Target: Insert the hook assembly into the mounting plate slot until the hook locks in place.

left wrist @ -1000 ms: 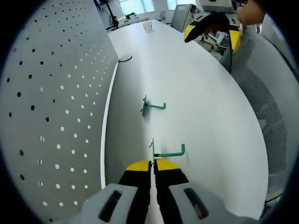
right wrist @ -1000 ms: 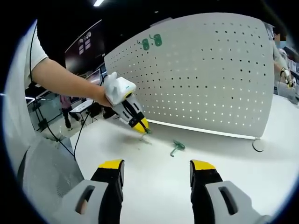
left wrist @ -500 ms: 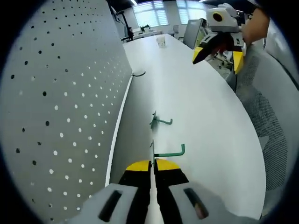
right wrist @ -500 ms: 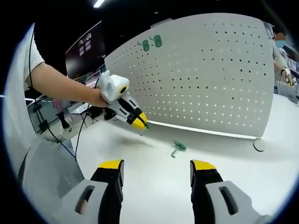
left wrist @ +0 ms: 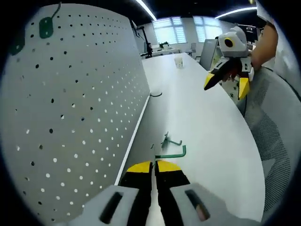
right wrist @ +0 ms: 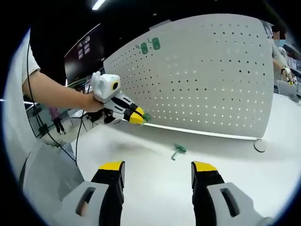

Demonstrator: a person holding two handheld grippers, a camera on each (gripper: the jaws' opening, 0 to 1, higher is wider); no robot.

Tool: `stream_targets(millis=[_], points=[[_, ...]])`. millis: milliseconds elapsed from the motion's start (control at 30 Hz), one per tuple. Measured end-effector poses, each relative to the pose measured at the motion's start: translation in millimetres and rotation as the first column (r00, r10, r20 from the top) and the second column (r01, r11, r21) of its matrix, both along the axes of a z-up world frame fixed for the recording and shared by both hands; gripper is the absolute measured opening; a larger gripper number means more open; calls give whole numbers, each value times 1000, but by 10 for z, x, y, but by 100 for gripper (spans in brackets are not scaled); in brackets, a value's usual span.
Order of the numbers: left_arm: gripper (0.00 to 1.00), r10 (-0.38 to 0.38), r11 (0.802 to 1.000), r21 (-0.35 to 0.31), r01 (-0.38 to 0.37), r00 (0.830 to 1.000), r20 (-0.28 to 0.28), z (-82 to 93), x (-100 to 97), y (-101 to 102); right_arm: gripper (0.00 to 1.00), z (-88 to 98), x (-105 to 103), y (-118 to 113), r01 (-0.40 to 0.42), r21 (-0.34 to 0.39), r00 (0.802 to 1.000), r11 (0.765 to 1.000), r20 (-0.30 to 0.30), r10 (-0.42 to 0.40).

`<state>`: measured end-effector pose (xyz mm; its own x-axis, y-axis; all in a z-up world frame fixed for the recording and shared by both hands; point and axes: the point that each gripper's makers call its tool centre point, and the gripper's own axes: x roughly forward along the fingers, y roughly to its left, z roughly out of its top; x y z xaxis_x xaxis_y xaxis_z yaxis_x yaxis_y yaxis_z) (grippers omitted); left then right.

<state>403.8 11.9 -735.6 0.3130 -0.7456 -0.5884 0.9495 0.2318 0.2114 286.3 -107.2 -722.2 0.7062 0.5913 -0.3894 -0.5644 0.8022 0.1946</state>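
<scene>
**Left gripper holds a green hook off the table, pegboard alongside**

Right up close in the left gripper view, the left gripper [left wrist: 154, 165] has its yellow-tipped jaws pressed together on the stem of a green hook [left wrist: 170, 153], whose arm pokes out to the right with an upturned tip. Just beyond it, a second green hook [left wrist: 171, 140] lies flat on the white table [left wrist: 211, 122]. Running along the left is the white pegboard [left wrist: 80, 103], standing upright on the table, with two green mounting plates [left wrist: 45, 27] near its top edge. Farther off, the right gripper [left wrist: 228, 80] hangs above the table's far side, jaws spread apart, nothing between them. A paper cup [left wrist: 178, 61] sits far down the table.

Over to the right gripper view: its own jaws stand wide apart at the bottom. Past them the loose hook lies on the table in front of the pegboard. The left gripper, in the person's hand [right wrist: 89, 102], is raised above the table close to the board, the hook at its tip. The plates sit high on the board.
</scene>
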Motion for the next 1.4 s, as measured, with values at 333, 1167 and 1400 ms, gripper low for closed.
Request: stream_targets(millis=[333,1167,1400], points=[[2,46,996,-83,-44,999,19,194,-48,-69,55,34,2,2,4,9,1000,1000,9,-4],[2,198,927,-328,-180,980,22,737,-180,15,55,99,15,0,12,25,1000,1000,28,-13],[2,234,896,-388,-214,972,5,802,-299,71,54,105,16,-3,12,27,999,1000,31,-13]])
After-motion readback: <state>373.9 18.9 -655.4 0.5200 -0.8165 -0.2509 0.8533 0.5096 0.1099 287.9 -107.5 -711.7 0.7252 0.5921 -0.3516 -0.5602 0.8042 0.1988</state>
